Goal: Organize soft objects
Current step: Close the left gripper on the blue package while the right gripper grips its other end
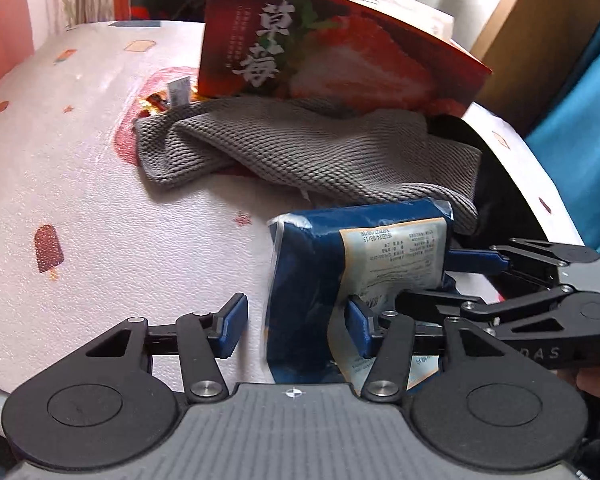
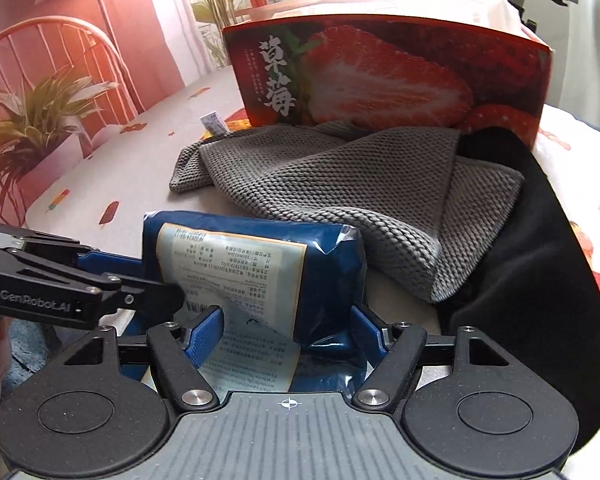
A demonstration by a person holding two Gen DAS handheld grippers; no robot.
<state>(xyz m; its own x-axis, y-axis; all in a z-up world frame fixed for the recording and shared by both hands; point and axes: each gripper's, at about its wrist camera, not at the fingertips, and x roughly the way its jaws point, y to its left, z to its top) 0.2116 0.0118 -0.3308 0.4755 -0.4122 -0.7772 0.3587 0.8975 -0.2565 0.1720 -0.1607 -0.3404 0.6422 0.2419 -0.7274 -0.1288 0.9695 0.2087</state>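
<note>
We see the surface (image 1: 99, 184) first, under a pale cloth printed with ice lollies, carrying everything here. At the back stands a red strawberry box (image 2: 388, 76), upright with its top open as far as we can tell, so we judge it the bin the soft things go into. Against its foot lies a grey knitted cloth (image 2: 340, 200), crumpled and loose, one edge up against the box, and beside it a black cloth (image 2: 540, 260) spreads over the right side of the surface; both look untouched and waiting their turn.

The thing in hand is the blue soft pack (image 1: 340, 264) with a pale printed label, lying at the near edge of the surface, just touching the grey cloth's lower fold. It is floppy, so we take it from both ends to keep it from sagging.

The left gripper (image 1: 295, 320) comes in from the pack's left end. Its jaws are partly apart; the right pad looks pressed against the wrapper while the left pad stands clear of it, so no clamp yet.

The right gripper (image 2: 287, 332) straddles the near right corner of the pack. Its jaws are set close on either side, the right pad against the bulging wrapper, the left one on the label flap; we cannot tell whether they really squeeze it.

Next, we judge, both must close before lifting toward the box.
</note>
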